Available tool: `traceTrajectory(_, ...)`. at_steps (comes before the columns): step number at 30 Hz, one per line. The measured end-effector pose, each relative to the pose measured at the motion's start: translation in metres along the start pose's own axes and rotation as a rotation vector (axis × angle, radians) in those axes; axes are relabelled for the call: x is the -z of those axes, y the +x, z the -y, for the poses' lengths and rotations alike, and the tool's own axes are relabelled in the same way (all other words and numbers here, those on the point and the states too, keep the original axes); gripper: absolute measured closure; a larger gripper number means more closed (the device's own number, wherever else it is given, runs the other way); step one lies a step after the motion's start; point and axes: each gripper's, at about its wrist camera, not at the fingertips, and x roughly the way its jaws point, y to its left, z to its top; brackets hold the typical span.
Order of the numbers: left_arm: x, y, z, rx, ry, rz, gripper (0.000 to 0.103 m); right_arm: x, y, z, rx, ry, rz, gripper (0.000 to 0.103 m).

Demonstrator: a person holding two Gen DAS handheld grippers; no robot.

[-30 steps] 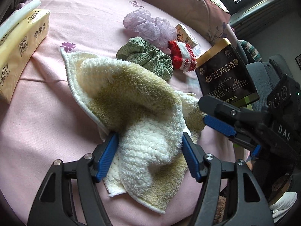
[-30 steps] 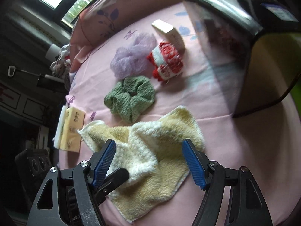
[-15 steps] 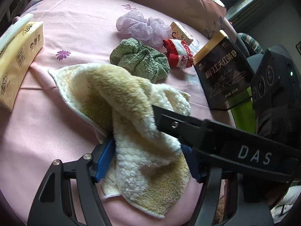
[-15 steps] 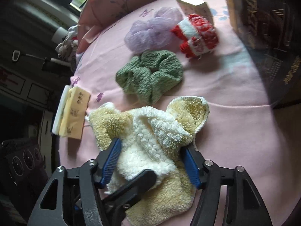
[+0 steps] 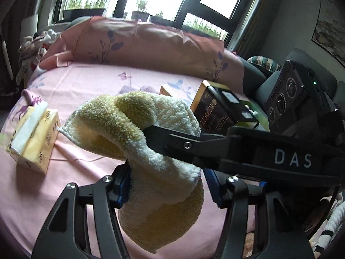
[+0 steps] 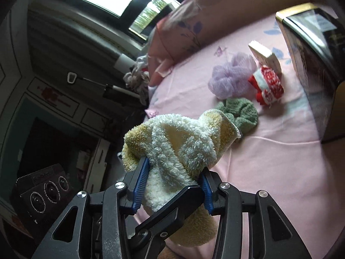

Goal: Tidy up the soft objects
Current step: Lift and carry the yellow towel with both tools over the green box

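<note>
A fluffy cream and yellow towel hangs bunched above the pink bed. My left gripper has it between its blue pads, and the jaws are closing on it. My right gripper grips the same towel from the other side, its jaws closing too and both pads pressed into the pile. One finger of the right gripper crosses the left wrist view in front of the towel. On the bed lie a green scrunchie, a lilac scrunchie and a red and white knit piece.
A yellow tissue pack lies at the bed's left. A black and gold tea tin stands at the right beside a small box. A pink pillow lines the far edge below the window. Dark furniture stands beyond the bed's left side.
The towel was lying spread on the bed; both grippers closed in on it, bunched it and lifted it. Both views have tilted up toward the pillow and window.
</note>
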Motion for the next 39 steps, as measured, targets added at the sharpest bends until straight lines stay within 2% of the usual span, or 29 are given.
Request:
traceTrajectory(2,-0.005,-0.008,0.014,-0.003,0.029,0.05,0.047,-0.004,-0.018,-0.005,-0.034,-0.017,0.045,0.056)
traceTrajectory(5,-0.014,-0.015,0.034,0.017,0.084,0.082,0.047,-0.007,-0.044,-0.009,-0.037,-0.043,0.108,0.056)
traceTrajectory(16,-0.036,-0.023,0.106,0.155,0.239,0.136,0.047,-0.008,-0.14,-0.008,0.034,-0.075,0.352,0.056)
traceTrajectory(21,-0.048,-0.02,0.139,0.206,0.27,0.152,0.047,-0.015,-0.178,-0.002,0.049,-0.067,0.446,0.056)
traceTrajectory(23,-0.052,-0.017,0.154,0.235,0.282,0.161,0.047,-0.02,-0.193,-0.002,0.08,-0.098,0.47,0.056)
traceTrajectory(26,-0.057,-0.008,0.173,0.298,0.3,0.149,0.047,-0.017,-0.212,-0.006,0.197,-0.162,0.553,0.056)
traceTrajectory(27,-0.059,-0.002,0.176,0.321,0.306,0.139,0.047,-0.016,-0.218,-0.004,0.212,-0.167,0.574,0.056)
traceTrajectory(29,-0.057,0.006,0.186,0.35,0.328,0.119,0.047,-0.015,-0.224,0.008,0.203,-0.139,0.593,0.056)
traceTrajectory(39,-0.045,0.061,0.236,0.461,0.425,0.0,0.047,-0.009,-0.255,0.074,0.263,0.077,0.685,0.056)
